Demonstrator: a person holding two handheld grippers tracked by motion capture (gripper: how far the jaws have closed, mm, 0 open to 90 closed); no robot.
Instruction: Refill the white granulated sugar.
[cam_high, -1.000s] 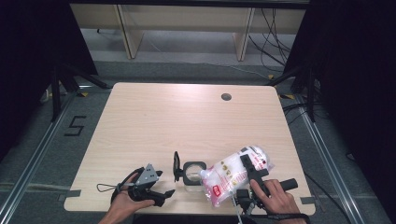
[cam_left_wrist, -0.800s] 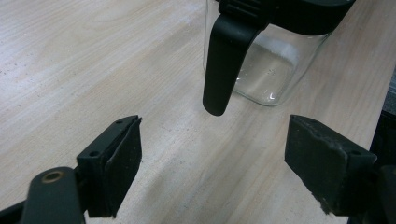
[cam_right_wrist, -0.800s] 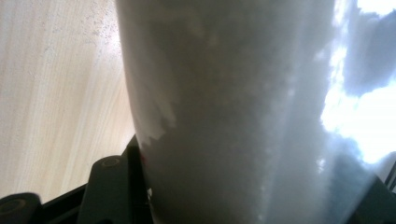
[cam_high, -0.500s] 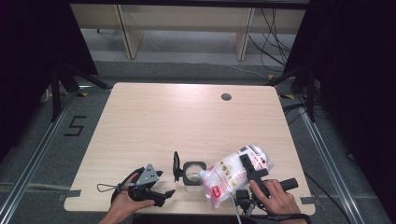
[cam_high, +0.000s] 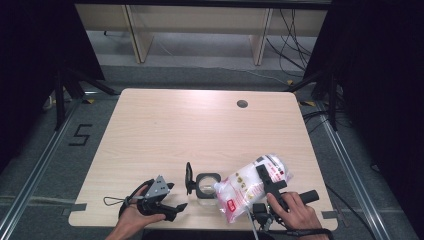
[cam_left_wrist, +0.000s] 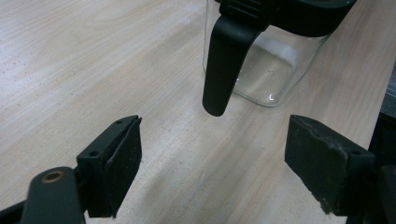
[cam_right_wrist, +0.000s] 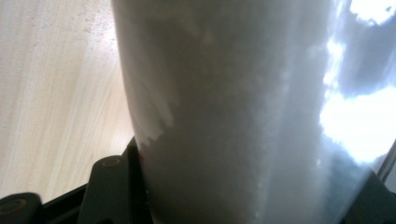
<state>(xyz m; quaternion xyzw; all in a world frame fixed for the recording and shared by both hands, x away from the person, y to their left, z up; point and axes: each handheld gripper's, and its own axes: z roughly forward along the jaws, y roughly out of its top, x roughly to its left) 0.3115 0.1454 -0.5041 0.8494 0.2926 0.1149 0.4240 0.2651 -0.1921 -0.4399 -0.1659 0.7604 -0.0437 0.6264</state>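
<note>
Between the right gripper's (cam_high: 264, 176) jaws, a clear bag of white grains (cam_high: 250, 186) is being pinched and tilted, its corner sitting at the open glass jar (cam_high: 206, 186) just left of it. Pouring seems underway; next, a steeper tilt is probably called for. Ahead of the left gripper (cam_left_wrist: 212, 158), spread and empty, the jar's hinged lid (cam_left_wrist: 224, 60) is hanging. Beneath both, a pale wooden table (cam_high: 200, 130) is standing on grey floor.
</note>
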